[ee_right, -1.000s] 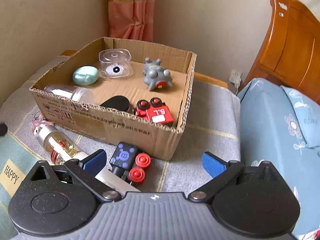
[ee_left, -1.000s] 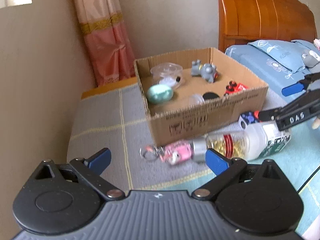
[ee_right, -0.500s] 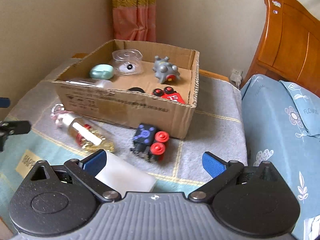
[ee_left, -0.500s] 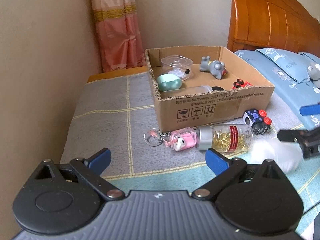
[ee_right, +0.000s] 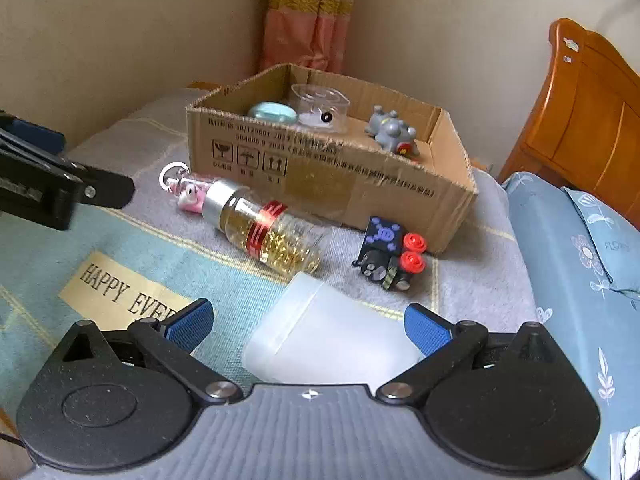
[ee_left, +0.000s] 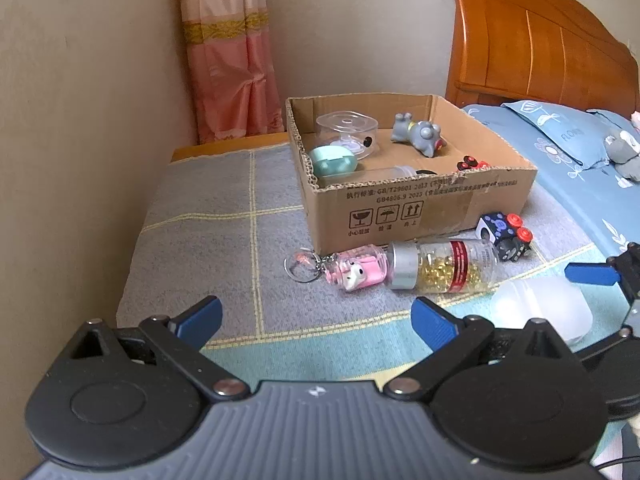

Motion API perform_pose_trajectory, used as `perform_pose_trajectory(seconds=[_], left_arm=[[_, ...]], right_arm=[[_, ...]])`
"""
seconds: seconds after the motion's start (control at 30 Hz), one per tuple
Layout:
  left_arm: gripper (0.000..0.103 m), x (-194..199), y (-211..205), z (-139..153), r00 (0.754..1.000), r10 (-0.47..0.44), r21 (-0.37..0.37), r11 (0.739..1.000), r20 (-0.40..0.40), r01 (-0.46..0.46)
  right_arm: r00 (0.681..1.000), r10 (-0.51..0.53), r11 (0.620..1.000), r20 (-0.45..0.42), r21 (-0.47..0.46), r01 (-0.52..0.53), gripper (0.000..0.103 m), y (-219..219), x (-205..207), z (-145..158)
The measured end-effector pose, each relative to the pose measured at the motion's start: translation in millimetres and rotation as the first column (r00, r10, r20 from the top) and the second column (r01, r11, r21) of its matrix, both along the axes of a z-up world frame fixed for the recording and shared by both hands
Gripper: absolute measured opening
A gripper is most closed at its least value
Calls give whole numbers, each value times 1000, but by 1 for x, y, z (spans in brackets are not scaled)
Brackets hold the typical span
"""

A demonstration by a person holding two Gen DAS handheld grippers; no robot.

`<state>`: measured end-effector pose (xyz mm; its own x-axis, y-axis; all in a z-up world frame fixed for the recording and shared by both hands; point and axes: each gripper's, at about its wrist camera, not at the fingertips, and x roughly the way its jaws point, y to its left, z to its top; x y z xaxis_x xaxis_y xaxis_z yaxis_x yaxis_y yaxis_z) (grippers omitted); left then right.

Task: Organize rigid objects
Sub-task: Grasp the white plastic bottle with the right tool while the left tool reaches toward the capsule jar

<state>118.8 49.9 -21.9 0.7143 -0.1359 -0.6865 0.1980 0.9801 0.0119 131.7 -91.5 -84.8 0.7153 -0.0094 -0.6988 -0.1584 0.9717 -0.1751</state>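
An open cardboard box (ee_left: 420, 208) (ee_right: 336, 184) on the bed holds a mint case (ee_left: 334, 161), a clear tub (ee_left: 347, 128), a grey toy (ee_left: 418, 134) and a red toy. In front of it lie a pink keychain bottle (ee_left: 356, 270), a glass bottle of gold capsules (ee_left: 444, 266) (ee_right: 264, 226), a black-and-red cube toy (ee_left: 506, 234) (ee_right: 390, 256) and a frosted white container (ee_right: 328, 332) (ee_left: 544, 308). My right gripper (ee_right: 308, 322) is open with the white container lying between its fingers. My left gripper (ee_left: 316, 316) is open and holds nothing, short of the keychain.
A grey and teal checked blanket (ee_left: 224, 216) covers the bed, with a "HAPPY" label (ee_right: 116, 292). A wall runs along the left, a pink curtain (ee_left: 228, 52) hangs in the corner. A wooden headboard (ee_left: 532, 52) and blue pillow (ee_left: 560, 136) lie right.
Both grippers have drawn back from the box and dropped lower. The white container now lies between my right gripper's fingers; before, it lay by the left finger.
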Motion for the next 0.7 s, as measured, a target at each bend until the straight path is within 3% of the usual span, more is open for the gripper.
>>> perform_pose_trajectory(seconds=[0.13, 0.47, 0.7], left_arm=[[100, -1, 0, -1, 1000, -11, 0, 1000, 5, 11], [100, 6, -26, -4, 998, -59, 14, 998, -15, 59], [102, 14, -53, -7, 994, -107, 18, 994, -17, 108]], right_arm=[[999, -50, 998, 11, -39, 50, 103, -6, 0, -7], [995, -90, 995, -29, 45, 92, 103, -51, -11, -17], [999, -18, 995, -37, 100, 21, 103, -68, -16, -31]])
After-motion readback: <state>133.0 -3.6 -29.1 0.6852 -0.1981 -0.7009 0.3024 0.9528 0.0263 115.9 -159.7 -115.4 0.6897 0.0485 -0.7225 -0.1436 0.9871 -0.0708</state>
